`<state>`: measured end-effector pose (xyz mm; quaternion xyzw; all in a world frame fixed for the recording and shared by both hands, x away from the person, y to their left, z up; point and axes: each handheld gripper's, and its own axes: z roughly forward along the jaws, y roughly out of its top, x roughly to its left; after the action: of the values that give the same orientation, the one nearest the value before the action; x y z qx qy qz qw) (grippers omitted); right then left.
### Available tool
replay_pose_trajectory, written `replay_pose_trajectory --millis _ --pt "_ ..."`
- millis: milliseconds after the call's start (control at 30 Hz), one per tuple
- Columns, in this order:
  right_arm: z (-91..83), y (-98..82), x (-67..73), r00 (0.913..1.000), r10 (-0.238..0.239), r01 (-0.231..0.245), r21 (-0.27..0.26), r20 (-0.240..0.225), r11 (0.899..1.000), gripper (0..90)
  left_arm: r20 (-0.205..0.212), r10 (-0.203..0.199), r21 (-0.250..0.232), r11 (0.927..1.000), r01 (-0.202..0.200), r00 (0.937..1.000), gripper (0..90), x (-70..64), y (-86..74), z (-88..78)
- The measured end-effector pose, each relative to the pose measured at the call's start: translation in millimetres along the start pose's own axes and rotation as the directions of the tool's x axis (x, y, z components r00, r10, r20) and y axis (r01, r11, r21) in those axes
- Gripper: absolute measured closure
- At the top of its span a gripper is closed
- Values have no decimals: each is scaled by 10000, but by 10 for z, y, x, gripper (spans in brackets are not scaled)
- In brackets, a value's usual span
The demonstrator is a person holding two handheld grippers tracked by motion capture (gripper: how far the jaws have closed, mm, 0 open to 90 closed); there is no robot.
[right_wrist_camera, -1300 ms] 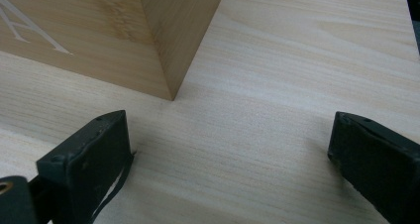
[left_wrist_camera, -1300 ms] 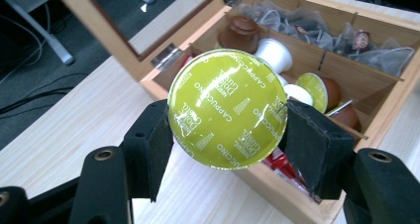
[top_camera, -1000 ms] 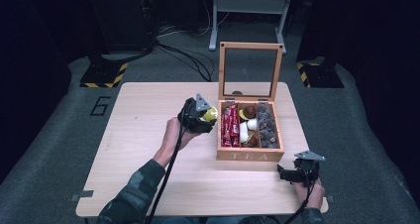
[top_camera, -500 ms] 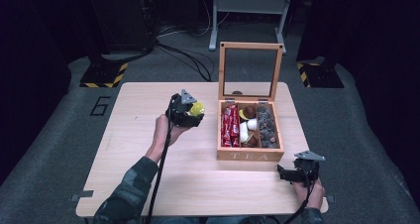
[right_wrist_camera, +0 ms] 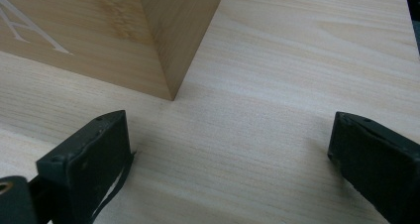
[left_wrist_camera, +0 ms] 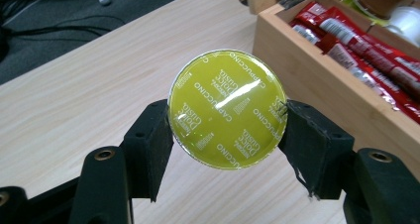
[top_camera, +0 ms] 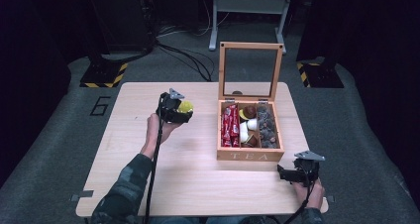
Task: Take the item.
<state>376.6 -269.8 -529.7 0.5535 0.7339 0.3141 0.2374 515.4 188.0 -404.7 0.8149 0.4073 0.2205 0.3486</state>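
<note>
My left gripper is shut on a yellow-green coffee capsule, its foil lid printed "Cappuccino" and facing the camera. It hovers over the table to the left of the wooden tea box. The box stands with its glass lid raised and holds red sachets, several capsules and dark pieces. My right gripper rests low on the table by the box's near right corner, jaws wide open with nothing between them.
The light wooden table has bare room at the left and front. Beyond its far edge lie black cables, a metal stand and yellow-black striped bases on the grey floor.
My left gripper has carried the yellow capsule leftward, away from the box, and a little lower. The right gripper has stayed put.
</note>
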Motion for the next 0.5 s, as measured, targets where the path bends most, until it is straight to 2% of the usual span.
replay_pose_trajectory --millis 333,500 --pt "1 0 1 10000 15 -15 -9 1 10000 20 -81 -568 360 9977 571 9984 375 190 -113 119" --pt "1 0 0 10000 -3 3 -2 0 10000 20 -29 -961 493 9941 962 9954 375 271 -175 199"
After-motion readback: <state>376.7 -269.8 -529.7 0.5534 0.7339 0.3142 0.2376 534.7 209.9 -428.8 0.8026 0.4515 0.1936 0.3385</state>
